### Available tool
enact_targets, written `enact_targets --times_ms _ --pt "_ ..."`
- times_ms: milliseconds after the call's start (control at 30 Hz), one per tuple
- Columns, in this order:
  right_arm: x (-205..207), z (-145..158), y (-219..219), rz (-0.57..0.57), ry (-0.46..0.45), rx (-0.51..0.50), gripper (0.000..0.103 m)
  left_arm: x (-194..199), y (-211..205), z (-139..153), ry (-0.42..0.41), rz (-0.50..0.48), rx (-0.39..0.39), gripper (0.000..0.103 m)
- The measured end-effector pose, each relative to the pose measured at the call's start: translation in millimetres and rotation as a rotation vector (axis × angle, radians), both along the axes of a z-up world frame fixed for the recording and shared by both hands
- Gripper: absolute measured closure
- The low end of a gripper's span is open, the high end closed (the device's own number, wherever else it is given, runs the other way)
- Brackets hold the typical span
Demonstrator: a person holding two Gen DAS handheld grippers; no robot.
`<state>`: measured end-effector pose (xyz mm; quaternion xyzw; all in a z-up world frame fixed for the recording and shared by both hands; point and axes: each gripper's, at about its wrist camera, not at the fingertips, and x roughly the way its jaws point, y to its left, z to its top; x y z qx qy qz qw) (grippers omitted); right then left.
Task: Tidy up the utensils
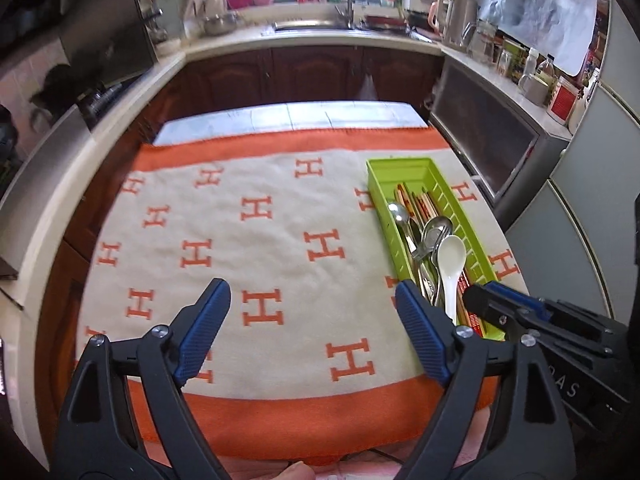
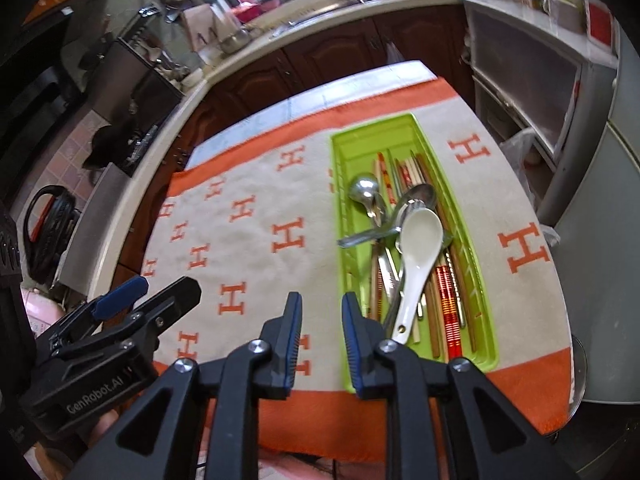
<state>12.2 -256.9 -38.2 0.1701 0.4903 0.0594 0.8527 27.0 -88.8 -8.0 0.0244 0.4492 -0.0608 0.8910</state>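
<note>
A green plastic tray (image 1: 379, 184) (image 2: 480, 300) lies on the right side of the cloth-covered table. In it lie a white ceramic spoon (image 1: 451, 258) (image 2: 420, 240), metal spoons (image 1: 398, 213) (image 2: 365, 189) and several chopsticks (image 2: 446, 304). My left gripper (image 1: 314, 294) is open and empty over the cloth, left of the tray; it also shows in the right wrist view (image 2: 160, 286). My right gripper (image 2: 320, 304) is narrowly open and empty at the tray's near left corner; it shows in the left wrist view (image 1: 486, 294).
A beige cloth with orange H marks and an orange border (image 1: 260, 248) (image 2: 248, 240) covers the table. Kitchen counters with a sink (image 1: 312, 24), jars and pots ring the table. A grey fridge (image 1: 592, 208) stands at the right.
</note>
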Motion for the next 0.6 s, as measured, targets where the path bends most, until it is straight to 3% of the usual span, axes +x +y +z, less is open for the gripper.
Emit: enact_targets --times_ms 233,333,600 --pt "-15 26 14 -0.002 -0.102 -0.057 0.078 -16 11 12 -0.017 0.054 0.012 0.019" --pt "-18 30 20 0.014 -0.117 -0.073 0.073 -19 15 15 -0.035 0.074 0.013 0.019" --pt "-23 36 30 0.025 -0.148 -0.098 0.073 -26 22 21 -0.077 0.094 0.016 0.019"
